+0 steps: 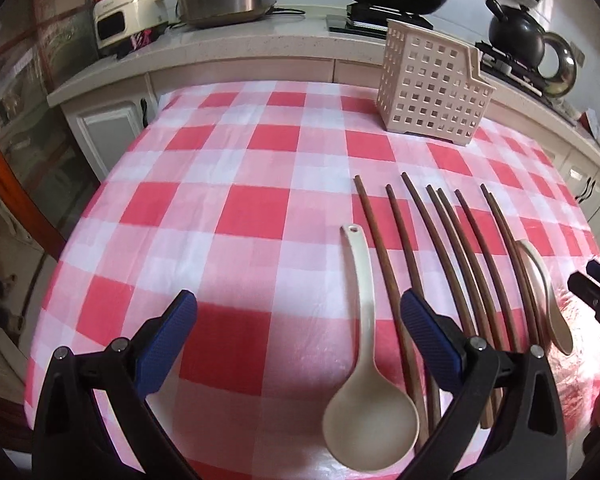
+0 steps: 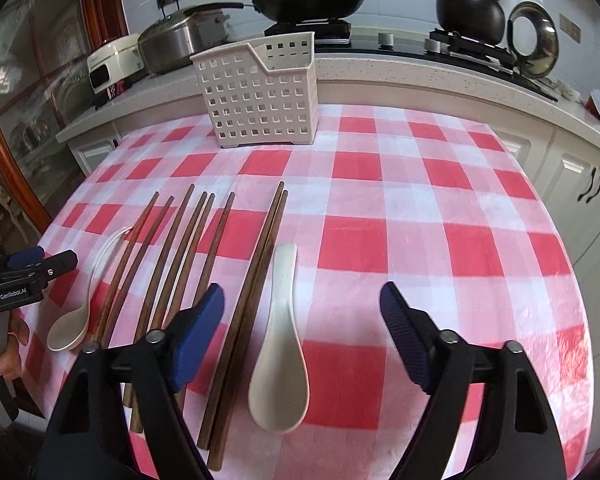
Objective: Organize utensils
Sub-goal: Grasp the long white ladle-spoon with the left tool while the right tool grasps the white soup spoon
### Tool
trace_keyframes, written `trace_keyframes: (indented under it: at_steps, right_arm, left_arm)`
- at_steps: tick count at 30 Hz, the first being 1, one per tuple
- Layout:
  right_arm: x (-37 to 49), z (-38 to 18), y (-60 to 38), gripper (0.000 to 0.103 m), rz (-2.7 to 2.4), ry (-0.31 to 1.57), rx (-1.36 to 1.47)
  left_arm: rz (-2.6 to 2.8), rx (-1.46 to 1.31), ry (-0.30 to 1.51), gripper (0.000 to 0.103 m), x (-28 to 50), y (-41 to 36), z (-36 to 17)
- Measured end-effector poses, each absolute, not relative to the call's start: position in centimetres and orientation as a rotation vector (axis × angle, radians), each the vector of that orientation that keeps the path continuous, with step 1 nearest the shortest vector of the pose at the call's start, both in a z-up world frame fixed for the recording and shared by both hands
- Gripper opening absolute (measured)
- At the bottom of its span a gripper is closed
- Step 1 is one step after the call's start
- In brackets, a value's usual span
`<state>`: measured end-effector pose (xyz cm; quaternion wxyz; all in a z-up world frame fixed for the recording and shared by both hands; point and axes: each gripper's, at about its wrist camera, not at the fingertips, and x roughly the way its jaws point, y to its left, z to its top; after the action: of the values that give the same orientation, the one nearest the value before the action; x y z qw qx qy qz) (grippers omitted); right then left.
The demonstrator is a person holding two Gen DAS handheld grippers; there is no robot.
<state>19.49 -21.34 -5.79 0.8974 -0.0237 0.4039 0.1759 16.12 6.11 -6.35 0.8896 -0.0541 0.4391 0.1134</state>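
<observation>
Both hand-held grippers gape open, empty, above the checked surface [image 1: 260, 208]. Right hand-held gripper [image 2: 302, 304] hovers over a white spoon [image 2: 280, 360]; 8 chopsticks [image 2: 172, 264] lie just left. Left hand-held gripper [image 1: 298, 312] flanks a ladle [image 1: 370, 412]. Basket [image 2: 260, 92] stands beyond.

The left wrist camera is sitting just behind the left gripper [image 1: 298, 320], looking steeply down and forward over the near edge of the checked table [image 1: 236, 168], close above the ladle [image 1: 366, 400]. The right wrist camera is riding behind the right gripper [image 2: 302, 312], tilting down likewise and hanging close over the white spoon [image 2: 280, 360]. Both are facing the far kitchen counter [image 2: 380, 68]. Both views are taking in the chopsticks [image 1: 432, 248] in the middle, the perforated caddy [image 1: 432, 88] at the far side, and the stove pots beyond. Each view is also catching the other gripper at its edge.
</observation>
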Motion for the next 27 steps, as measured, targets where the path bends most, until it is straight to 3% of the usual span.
trace_keyframes:
  at_steps: [4, 12, 16, 23, 27]
  right_arm:
    - [20.3, -6.5, -20.5, 0.061, 0.368, 0.853, -0.071]
    - [21.3, -8.3, -19.4, 0.058, 0.362, 0.887, -0.068]
    - [21.5, -8.5, -19.0, 0.048, 0.346, 0.888, -0.075]
    - [22.0, -9.0, -18.7, 0.04, 0.342, 0.903, -0.069]
    - [22.2, -9.1, -18.7, 0.035, 0.346, 0.906, -0.066]
  left_arm:
    - [0.219, -0.103, 0.884, 0.097, 16.5, 5.8, -6.6]
    - [0.209, -0.057, 0.866, 0.095, 17.6, 5.1, -7.8]
    - [0.21, -0.023, 0.881, 0.094, 18.2, 4.6, -8.5]
    - [0.212, -0.021, 0.925, 0.07, 19.2, 4.2, -9.5]
    - [0.198, -0.042, 0.938, 0.064, 19.4, 4.4, -9.9]
